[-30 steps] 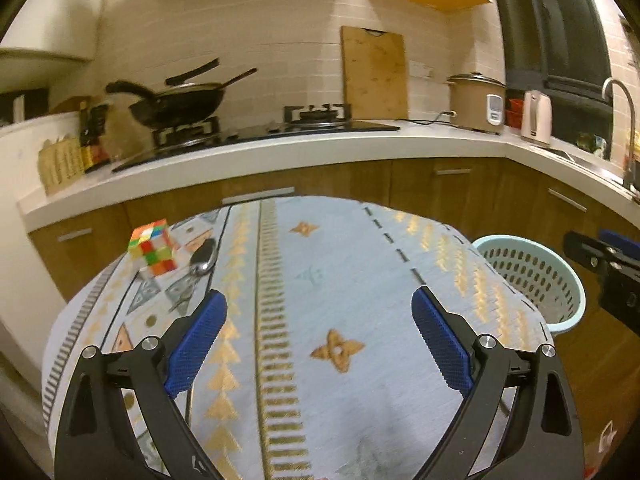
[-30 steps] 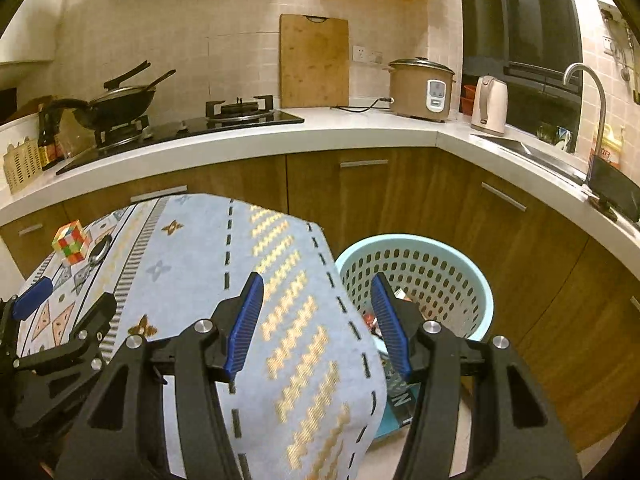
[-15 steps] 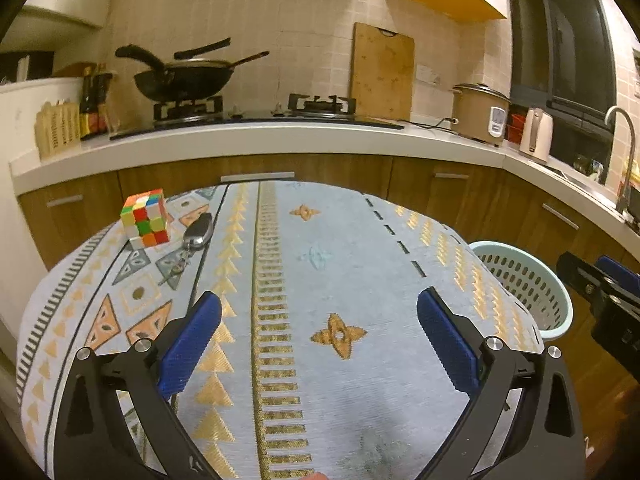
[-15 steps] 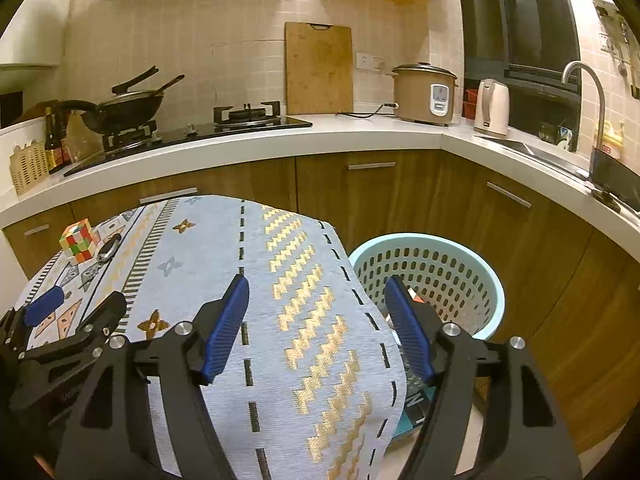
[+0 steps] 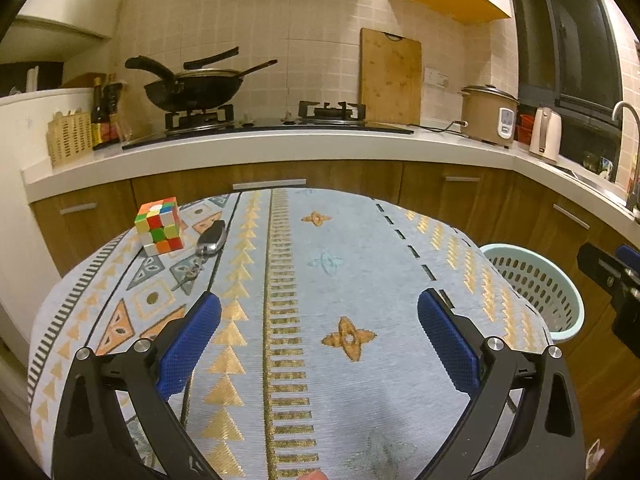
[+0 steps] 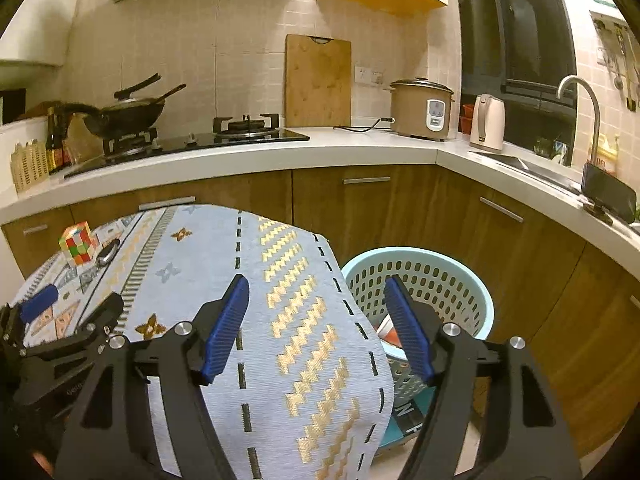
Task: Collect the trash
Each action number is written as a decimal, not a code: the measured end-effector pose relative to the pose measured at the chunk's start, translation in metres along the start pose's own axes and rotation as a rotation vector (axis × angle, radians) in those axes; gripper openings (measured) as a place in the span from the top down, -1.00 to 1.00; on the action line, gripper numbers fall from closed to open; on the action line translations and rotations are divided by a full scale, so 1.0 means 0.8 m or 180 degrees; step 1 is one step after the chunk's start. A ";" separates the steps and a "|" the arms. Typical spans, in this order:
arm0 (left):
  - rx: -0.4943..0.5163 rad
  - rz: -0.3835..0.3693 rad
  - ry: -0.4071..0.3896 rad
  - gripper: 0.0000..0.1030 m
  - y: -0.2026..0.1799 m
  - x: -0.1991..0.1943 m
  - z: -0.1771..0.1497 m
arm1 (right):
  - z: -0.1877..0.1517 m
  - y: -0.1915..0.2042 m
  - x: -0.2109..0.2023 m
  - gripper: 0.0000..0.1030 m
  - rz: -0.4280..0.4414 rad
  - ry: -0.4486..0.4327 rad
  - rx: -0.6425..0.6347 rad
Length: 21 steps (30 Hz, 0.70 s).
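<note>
My left gripper (image 5: 318, 310) is open and empty over the patterned tablecloth (image 5: 320, 264). My right gripper (image 6: 316, 308) is open and empty, held above the table's right edge beside the light blue perforated basket (image 6: 452, 280). The basket stands on the floor to the right of the table and also shows in the left wrist view (image 5: 536, 280). Some trash (image 6: 386, 332) lies inside it, partly hidden by my right finger. No trash shows on the table.
A Rubik's cube (image 5: 159, 226) and a car key with keyring (image 5: 210, 238) lie at the table's far left. Behind runs a kitchen counter (image 5: 280, 148) with a wok (image 5: 192, 88), cutting board, rice cooker (image 6: 422, 110), kettle and sink tap.
Both grippers have risen and tilted back a little, so the table and basket sit lower in view. The right gripper's jaws have opened wider.
</note>
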<state>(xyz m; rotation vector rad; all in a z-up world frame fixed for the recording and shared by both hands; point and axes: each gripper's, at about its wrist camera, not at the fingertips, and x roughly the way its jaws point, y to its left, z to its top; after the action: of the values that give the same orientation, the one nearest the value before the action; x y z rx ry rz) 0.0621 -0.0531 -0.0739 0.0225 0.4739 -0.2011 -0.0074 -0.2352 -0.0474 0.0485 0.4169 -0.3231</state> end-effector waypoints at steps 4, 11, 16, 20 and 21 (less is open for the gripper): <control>-0.0044 0.0003 0.0044 -0.85 0.004 0.003 0.001 | -0.001 0.003 0.001 -0.29 0.0033 0.0009 -0.0009; -0.0046 0.0009 0.0036 -0.85 0.006 0.002 0.001 | -0.002 0.001 0.001 -0.29 0.0027 0.0020 -0.0002; -0.0035 0.0013 0.0028 -0.85 0.006 0.001 0.001 | -0.002 0.000 0.003 -0.29 0.0034 0.0033 0.0010; -0.0028 0.0025 0.0029 -0.85 0.006 0.001 0.001 | -0.002 -0.002 0.005 -0.29 0.0061 0.0053 0.0035; -0.0021 0.0031 0.0028 -0.85 0.007 0.001 0.001 | -0.003 -0.003 0.006 -0.29 0.0066 0.0055 0.0040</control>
<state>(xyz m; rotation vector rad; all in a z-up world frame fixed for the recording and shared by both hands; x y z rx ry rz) 0.0644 -0.0481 -0.0737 0.0193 0.4830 -0.1901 -0.0050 -0.2385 -0.0512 0.0679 0.4312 -0.3051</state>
